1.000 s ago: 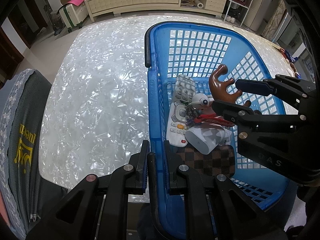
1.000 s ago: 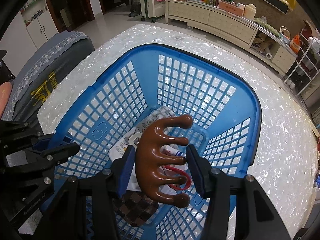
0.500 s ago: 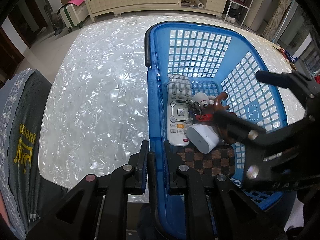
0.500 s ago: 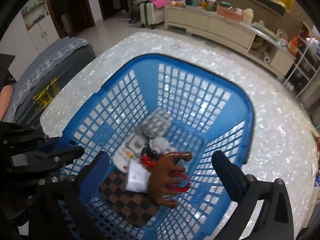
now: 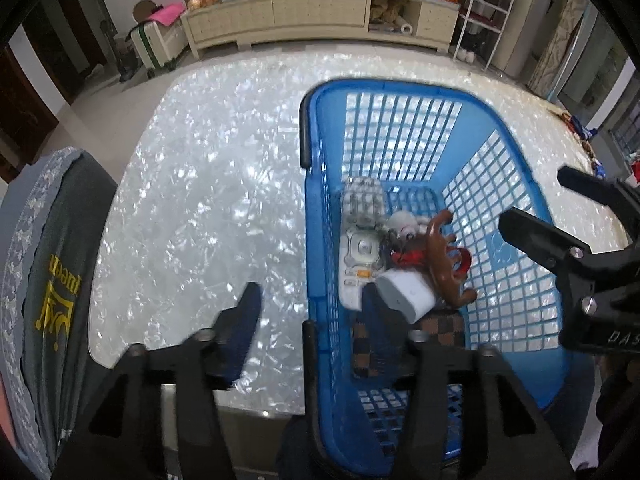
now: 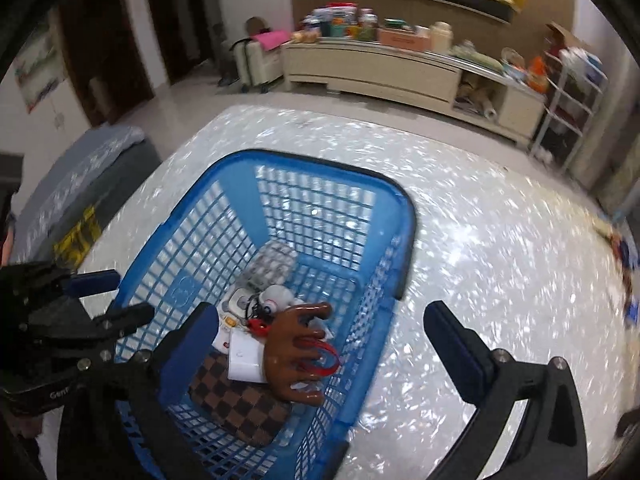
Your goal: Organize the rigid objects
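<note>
A blue plastic basket (image 5: 384,88) stands on the pearly white table (image 5: 200,200). In it lie a brown hand-shaped massager (image 5: 444,268), a white remote control (image 5: 362,248), a white box (image 5: 406,294), a checkered wallet (image 5: 404,340) and a red ring. My left gripper (image 5: 310,308) straddles the basket's near left rim. Its jaws are opening and the pads stand clear of the rim. My right gripper (image 6: 324,332) hangs wide open above the basket's right wall (image 6: 380,280), empty, with the massager (image 6: 296,348) lying below it.
A chair with a grey cover (image 5: 48,280) stands at the table's left edge. A long cream cabinet (image 5: 320,12) and a white wire rack (image 5: 480,12) line the far wall. Small items lie at the table's far right edge (image 6: 624,256).
The right gripper opened, the brown massager dropped into the basket, and that gripper drew back to the right. The left gripper, shut on the basket's rim before, has opened.
</note>
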Demonstrator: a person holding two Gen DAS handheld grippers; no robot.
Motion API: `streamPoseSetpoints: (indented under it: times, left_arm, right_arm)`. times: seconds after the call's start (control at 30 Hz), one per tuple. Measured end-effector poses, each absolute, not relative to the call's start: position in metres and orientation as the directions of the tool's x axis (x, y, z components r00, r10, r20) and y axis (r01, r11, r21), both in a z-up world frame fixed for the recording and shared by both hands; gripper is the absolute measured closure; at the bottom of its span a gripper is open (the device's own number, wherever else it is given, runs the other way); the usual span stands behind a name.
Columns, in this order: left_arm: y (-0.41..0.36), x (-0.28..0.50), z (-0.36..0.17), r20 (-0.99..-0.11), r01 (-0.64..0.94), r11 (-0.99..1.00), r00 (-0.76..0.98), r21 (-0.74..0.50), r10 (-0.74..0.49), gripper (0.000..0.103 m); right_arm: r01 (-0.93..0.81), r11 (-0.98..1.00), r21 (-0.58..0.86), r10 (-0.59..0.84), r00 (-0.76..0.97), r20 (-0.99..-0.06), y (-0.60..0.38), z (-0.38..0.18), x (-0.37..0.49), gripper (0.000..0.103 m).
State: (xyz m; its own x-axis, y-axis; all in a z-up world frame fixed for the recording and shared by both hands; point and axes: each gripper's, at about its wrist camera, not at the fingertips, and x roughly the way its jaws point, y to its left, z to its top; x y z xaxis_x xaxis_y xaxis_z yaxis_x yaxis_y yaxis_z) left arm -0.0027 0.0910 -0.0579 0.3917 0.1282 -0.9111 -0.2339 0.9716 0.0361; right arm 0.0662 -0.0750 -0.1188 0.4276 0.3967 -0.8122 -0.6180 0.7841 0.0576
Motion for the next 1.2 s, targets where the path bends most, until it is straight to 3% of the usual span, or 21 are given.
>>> streamPoseSetpoints:
  times: [0.13,0.23,0.53,1.0,1.2]
  left_arm:
    - [0.081,-0.003,-0.046,-0.893,-0.219,0.975,0.432,0.034,0.128,0.023]
    - [0.071,-0.005,-0.037,-0.874,-0.210,0.977,0.469,0.028,0.126,0.018]
    - [0.043,-0.009,-0.008,-0.815,-0.203,0.979,0.570,-0.016,0.105,0.018]
    - [0.004,-0.024,0.023,-0.778,-0.151,0.989,0.621,0.001,0.096,0.017]
    - [-0.001,-0.033,0.029,-0.775,-0.152,0.988,0.623,0.011,0.104,0.009]
  right_arm:
    - [-0.567,0.820,0.071,0.385,0.457,-0.802,-0.090,-0.113,0.065,0.000]
    - [-0.528,0.845,0.083,0.377,0.479,-0.793,-0.104,-0.105,0.060,0.000]
    - [-0.412,0.909,0.053,0.300,0.561,-0.771,-0.141,-0.085,0.037,0.000]
    - [-0.374,0.924,0.081,0.310,0.606,-0.733,-0.170,-0.067,0.012,0.000]
    - [-0.363,0.927,0.092,0.312,0.614,-0.726,-0.179,-0.066,0.009,0.000]
